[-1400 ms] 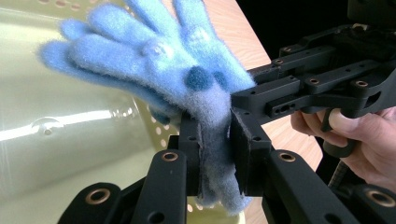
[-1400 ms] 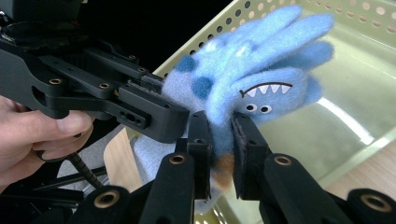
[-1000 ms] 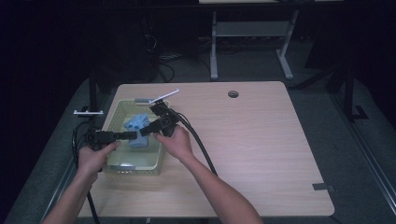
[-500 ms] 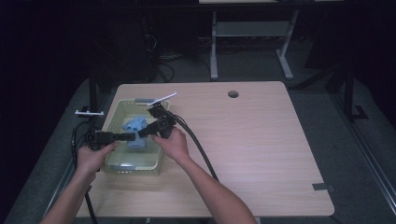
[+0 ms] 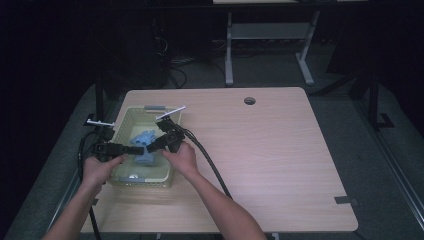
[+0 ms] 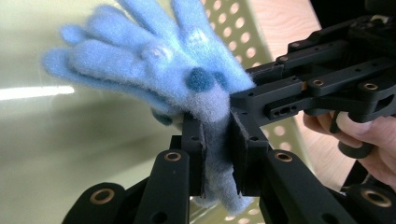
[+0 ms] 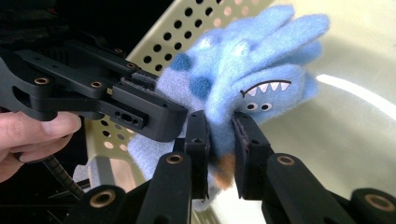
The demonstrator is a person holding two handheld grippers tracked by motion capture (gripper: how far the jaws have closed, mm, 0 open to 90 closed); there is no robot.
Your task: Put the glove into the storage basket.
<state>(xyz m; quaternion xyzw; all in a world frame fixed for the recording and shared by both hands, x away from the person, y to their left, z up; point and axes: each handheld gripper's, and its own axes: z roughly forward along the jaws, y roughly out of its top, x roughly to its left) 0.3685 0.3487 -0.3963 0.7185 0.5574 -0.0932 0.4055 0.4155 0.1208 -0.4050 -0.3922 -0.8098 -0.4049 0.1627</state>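
Wooden table carries a perforated basket; inside the basket, left gripper and right gripper both clamp 1 blue fleece glove.

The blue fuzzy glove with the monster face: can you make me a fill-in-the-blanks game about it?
1. The fuzzy glove is coloured ____.
2. The left gripper and right gripper are both ____ on the glove.
3. The glove is held over a perforated ____.
4. The monster face shows pointy white ____.

Missing words: blue; shut; basket; teeth.
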